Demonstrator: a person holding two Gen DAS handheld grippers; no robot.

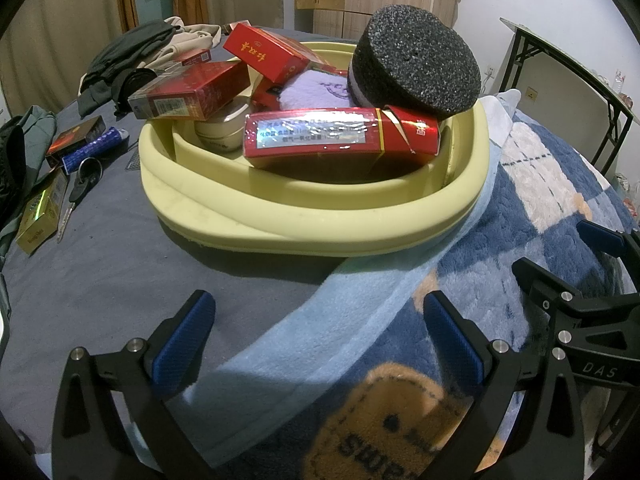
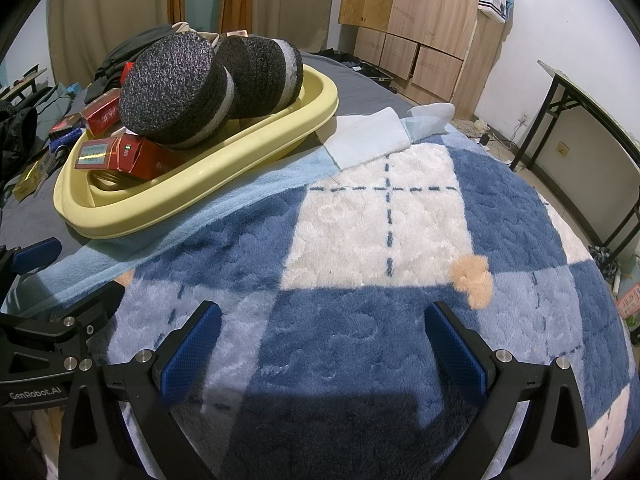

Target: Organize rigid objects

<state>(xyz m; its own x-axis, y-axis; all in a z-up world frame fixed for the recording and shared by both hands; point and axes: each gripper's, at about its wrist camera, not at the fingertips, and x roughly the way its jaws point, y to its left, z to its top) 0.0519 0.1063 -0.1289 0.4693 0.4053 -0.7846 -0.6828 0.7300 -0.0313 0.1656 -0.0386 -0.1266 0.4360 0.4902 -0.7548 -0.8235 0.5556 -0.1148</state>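
A pale yellow basin (image 1: 304, 220) sits on the bed, also in the right wrist view (image 2: 192, 196). It holds several red boxes (image 1: 340, 138), a black foam disc (image 1: 416, 68), a cream jar (image 1: 218, 132) and a purple cloth (image 1: 316, 90). The right wrist view shows two foam discs (image 2: 176, 88) in it. My left gripper (image 1: 320, 344) is open and empty, in front of the basin. My right gripper (image 2: 324, 348) is open and empty over the blue plaid blanket (image 2: 380, 240). The right gripper also shows at the right of the left wrist view (image 1: 568, 264).
Left of the basin on the grey sheet lie a gold box (image 1: 40, 216), a dark box (image 1: 76, 140), a blue cylinder (image 1: 94, 150) and keys (image 1: 80, 188). Clothes (image 1: 132, 56) pile behind. A white cloth (image 2: 368, 136) lies beside the basin. A folding table (image 2: 592, 128) stands right.
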